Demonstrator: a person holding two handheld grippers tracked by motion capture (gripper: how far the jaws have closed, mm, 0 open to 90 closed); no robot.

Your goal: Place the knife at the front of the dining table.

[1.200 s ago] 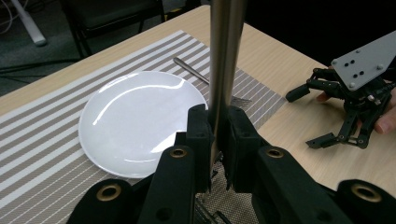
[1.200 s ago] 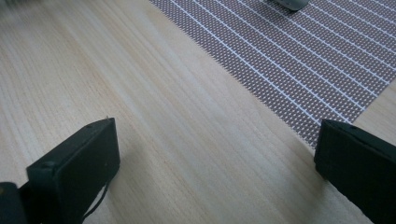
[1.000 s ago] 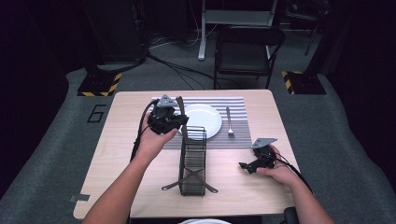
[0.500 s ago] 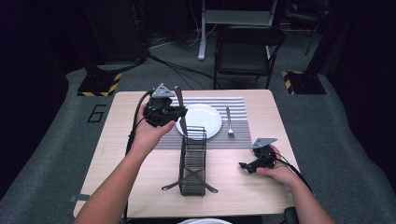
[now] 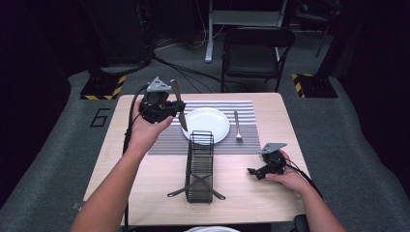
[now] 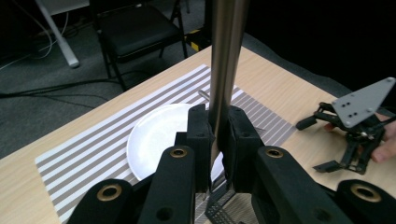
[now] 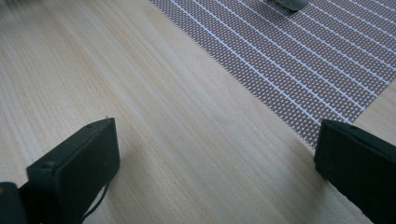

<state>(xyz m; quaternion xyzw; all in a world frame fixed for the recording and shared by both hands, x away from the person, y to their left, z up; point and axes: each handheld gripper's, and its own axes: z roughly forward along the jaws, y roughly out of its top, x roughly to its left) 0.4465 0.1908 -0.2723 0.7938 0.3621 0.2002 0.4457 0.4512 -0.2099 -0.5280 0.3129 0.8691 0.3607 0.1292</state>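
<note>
One knife (image 5: 178, 104) was clamped between the jaws of the left gripper (image 5: 167, 107), held up in the air above the left part of the table (image 5: 145, 179), just to the left of the plate (image 5: 208, 123). In the left gripper view the two black pads pressed on the steel of the knife (image 6: 224, 70), which ran upright out of the top of that picture, with its lower end poking out below the pads. In the high view the knife stood tilted, one end rising above the gripper and the other pointing down toward the plate's left edge.

There was one white plate, lying on one striped mat (image 5: 164, 140). One fork (image 5: 237, 126) lay on the mat just to the right of the plate, apart from it. One black wire rack (image 5: 200, 166) stood in front of the plate, near the middle of the table.

The right gripper (image 5: 256, 171) rested low on the table near its right edge, well apart from the rack. In the right gripper view its two jaws stood wide apart with nothing but bare wood between them, and a corner of the mat (image 7: 299, 60) lay ahead.

One dark chair (image 5: 251, 53) stood beyond the far side of the table.
</note>
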